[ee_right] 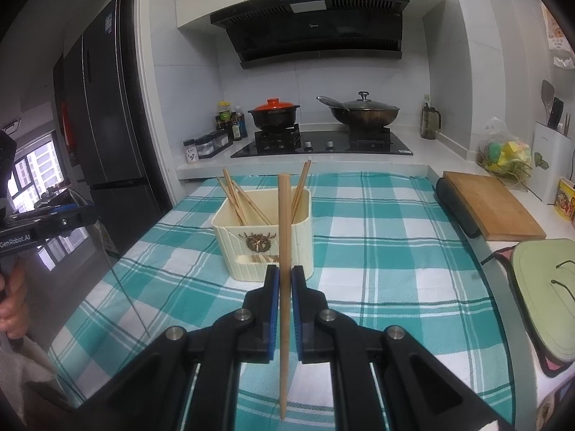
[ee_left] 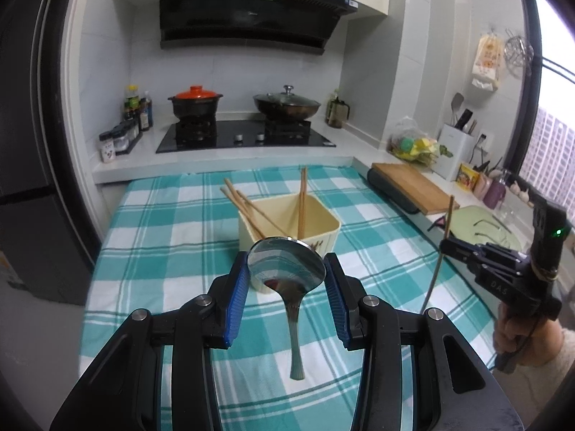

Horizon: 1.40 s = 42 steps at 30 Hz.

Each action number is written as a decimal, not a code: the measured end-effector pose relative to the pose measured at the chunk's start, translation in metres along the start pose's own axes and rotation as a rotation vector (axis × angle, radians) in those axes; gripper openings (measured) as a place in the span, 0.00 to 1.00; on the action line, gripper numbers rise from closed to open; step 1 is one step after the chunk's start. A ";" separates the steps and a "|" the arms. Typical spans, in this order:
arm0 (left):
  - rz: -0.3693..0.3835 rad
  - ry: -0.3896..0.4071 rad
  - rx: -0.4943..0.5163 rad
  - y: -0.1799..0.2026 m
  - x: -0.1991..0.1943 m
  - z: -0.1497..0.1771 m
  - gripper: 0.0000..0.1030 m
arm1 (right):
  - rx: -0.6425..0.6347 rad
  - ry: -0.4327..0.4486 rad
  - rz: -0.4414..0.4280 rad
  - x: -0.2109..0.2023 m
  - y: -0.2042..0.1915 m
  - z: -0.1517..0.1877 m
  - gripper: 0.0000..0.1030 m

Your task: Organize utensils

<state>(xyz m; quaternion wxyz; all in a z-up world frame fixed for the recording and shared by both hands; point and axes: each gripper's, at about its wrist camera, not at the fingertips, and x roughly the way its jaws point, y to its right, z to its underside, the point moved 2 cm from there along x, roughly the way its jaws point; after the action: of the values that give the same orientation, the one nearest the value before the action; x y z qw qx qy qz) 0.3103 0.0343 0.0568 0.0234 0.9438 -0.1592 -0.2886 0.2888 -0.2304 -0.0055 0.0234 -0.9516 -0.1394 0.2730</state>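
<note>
Mostly done — several chopsticks [ee_right: 244, 203] are already standing in the cream holder [ee_right: 264, 240] at the tabletop's [ee_right: 395, 251] centre. Left tool [ee_left: 286, 276] is gripping a spoon [ee_left: 286, 264], right tool [ee_right: 285, 280] is clenching one chopstick [ee_right: 284, 287] — both hovering at the holder's 6 o'clock, still undelivered.

Light: your daylight enters at 3 o'clock through the window [ee_left: 550, 136] | Focus: sharp | Edges: heavy fisheye bending, dark corners

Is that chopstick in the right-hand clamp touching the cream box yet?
Apart. In the left wrist view the right gripper holds its chopstick upright well to the side of the box, with open checked cloth between them.
</note>
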 end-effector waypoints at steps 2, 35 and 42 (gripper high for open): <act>0.014 0.039 -0.011 -0.002 -0.003 -0.025 0.41 | -0.001 0.029 0.002 0.004 0.005 -0.022 0.07; -0.143 -0.043 -0.063 -0.037 0.190 -0.068 0.74 | 0.047 -0.136 -0.096 0.252 0.019 -0.111 0.12; -0.292 0.116 0.064 -0.003 0.088 -0.046 1.00 | 0.004 -0.012 -0.046 0.148 0.009 -0.126 0.57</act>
<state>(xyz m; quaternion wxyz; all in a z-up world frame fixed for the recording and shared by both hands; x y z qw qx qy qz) 0.4051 0.0079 0.0473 -0.0399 0.9722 -0.0278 -0.2289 0.4773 -0.1941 0.0245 0.0306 -0.9463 -0.1609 0.2786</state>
